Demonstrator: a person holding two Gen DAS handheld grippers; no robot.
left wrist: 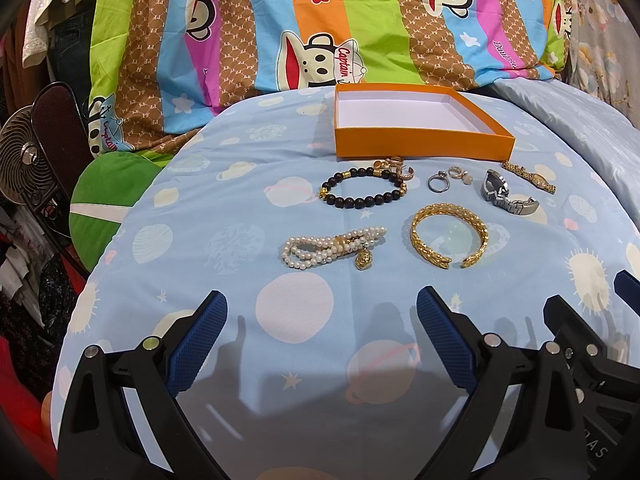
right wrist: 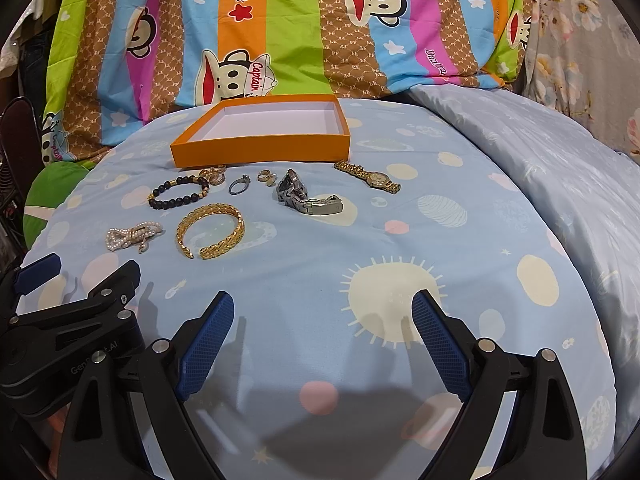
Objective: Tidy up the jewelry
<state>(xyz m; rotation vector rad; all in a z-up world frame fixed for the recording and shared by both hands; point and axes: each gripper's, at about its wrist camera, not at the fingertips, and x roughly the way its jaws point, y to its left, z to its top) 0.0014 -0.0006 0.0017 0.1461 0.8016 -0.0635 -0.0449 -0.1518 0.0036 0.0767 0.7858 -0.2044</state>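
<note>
L gripper wide open, empty | R gripper same | gold cuff gap faces grippers

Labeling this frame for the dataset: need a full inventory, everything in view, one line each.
box: 1, orange outside, white inside, nothing in it, far end of bed
beaded bracelet: 1, black with gold beads, just in front of box
small rings and earrings: a cluster, gold, count unclear, by box front
ring: 1, silver, centre row
silver watch: 1, right of ring
gold watch: 1, far right
gold bangle: 1, open cuff, nearer row
pearl bracelet: 1, white, gold charm, left of bangle
bedsheet: 1, light blue, planet print
cartoon blanket: 1, striped, behind box
fan: 1, far left
left claw: open, holding nothing
right claw: open, holding nothing
</note>
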